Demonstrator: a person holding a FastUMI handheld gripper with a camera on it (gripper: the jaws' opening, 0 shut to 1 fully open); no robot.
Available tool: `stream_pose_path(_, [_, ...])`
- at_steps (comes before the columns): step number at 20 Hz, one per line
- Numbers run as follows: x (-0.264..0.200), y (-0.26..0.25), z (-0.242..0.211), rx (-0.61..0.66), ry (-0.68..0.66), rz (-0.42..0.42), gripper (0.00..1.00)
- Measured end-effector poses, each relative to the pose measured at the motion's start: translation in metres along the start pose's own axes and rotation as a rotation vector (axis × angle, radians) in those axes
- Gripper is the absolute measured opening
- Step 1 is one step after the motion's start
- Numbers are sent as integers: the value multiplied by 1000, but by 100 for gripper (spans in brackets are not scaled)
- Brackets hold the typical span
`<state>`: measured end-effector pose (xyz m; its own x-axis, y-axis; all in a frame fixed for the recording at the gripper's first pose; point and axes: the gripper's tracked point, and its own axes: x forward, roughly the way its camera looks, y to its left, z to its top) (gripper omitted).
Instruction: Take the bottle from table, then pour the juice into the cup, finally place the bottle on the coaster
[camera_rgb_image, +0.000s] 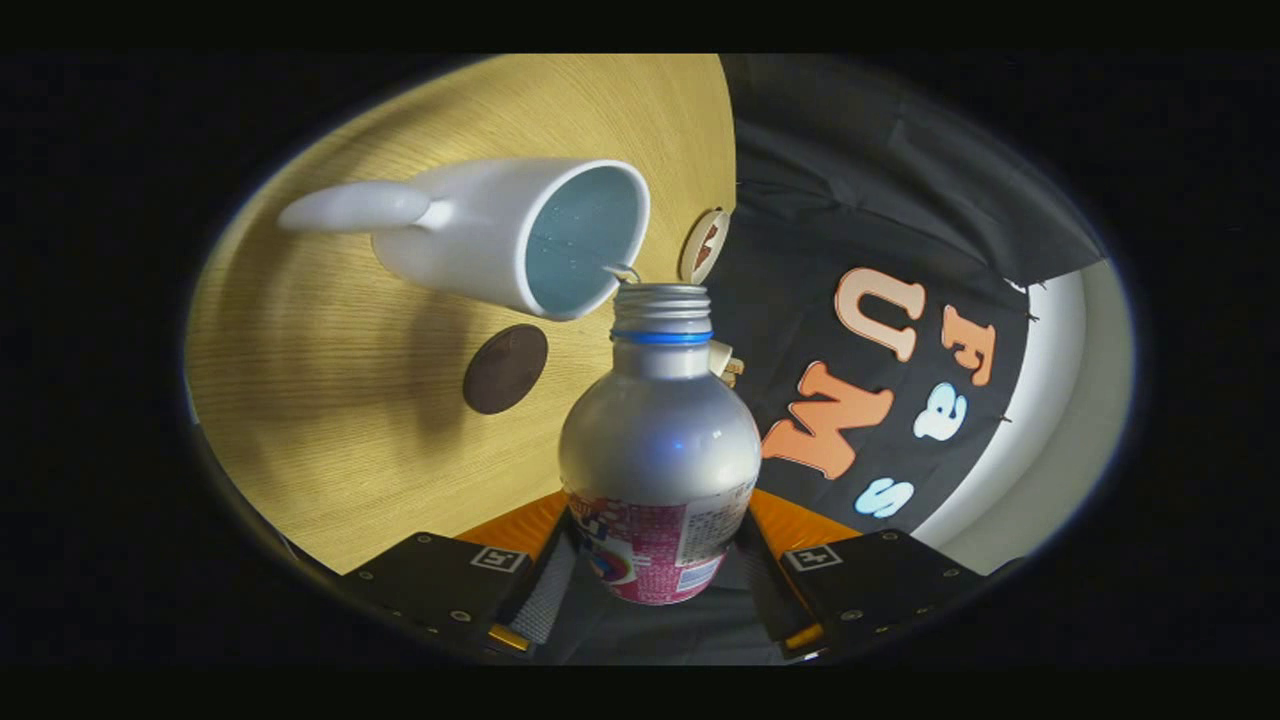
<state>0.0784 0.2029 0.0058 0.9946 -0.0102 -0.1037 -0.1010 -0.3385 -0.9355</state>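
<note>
The fingers (655, 585) are clamped on the silver bottle (658, 440), one pad on each side of its pink-labelled lower body, so the bottle stands straight out ahead of them. Its cap is off and the open threaded neck, ringed in blue, sits right at the lip of the white mug (510, 232), at about 11 o'clock from the bottle. The whole view is tilted, the wooden bench (330, 440) swinging up on that side. A thin pale trickle shows at the mug's rim. The dark round coaster (505, 368) lies on the bench at 10 o'clock, between mug and fingers. A small pale disc (703, 245) rests near the bench edge at 12 o'clock.
</note>
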Motion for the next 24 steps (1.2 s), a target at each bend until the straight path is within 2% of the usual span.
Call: stream_pose_path(24, [-2, -6, 8, -81, -11, 16, 78])
